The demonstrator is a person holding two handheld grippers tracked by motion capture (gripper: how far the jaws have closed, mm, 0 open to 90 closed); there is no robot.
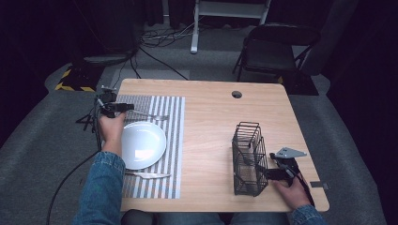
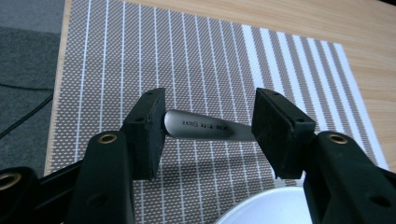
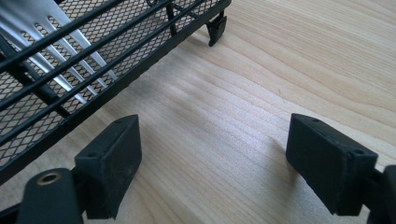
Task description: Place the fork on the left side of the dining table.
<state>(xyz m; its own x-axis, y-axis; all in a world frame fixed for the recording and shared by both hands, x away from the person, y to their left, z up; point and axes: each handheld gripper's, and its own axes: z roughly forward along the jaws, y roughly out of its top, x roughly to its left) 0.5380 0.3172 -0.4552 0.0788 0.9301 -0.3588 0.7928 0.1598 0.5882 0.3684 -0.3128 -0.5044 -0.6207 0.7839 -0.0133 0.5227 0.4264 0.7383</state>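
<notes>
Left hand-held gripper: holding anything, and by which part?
Nothing gripped yet. The left hand-held gripper straddles the fork handle's end on the placemat, jaws apart, pads not pressing.

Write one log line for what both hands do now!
left gripper: open around fork handle on placemat | right gripper: open, empty, beside wire caddy

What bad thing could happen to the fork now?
1. The left gripper has the fork handle between its jaws, but a gap shows beside each pad, so it may not be clamped; lifted now, the fork might slip.
2. The white plate lies close beside the fork, so a dropped fork could clank onto it or skid across the striped placemat.
</notes>
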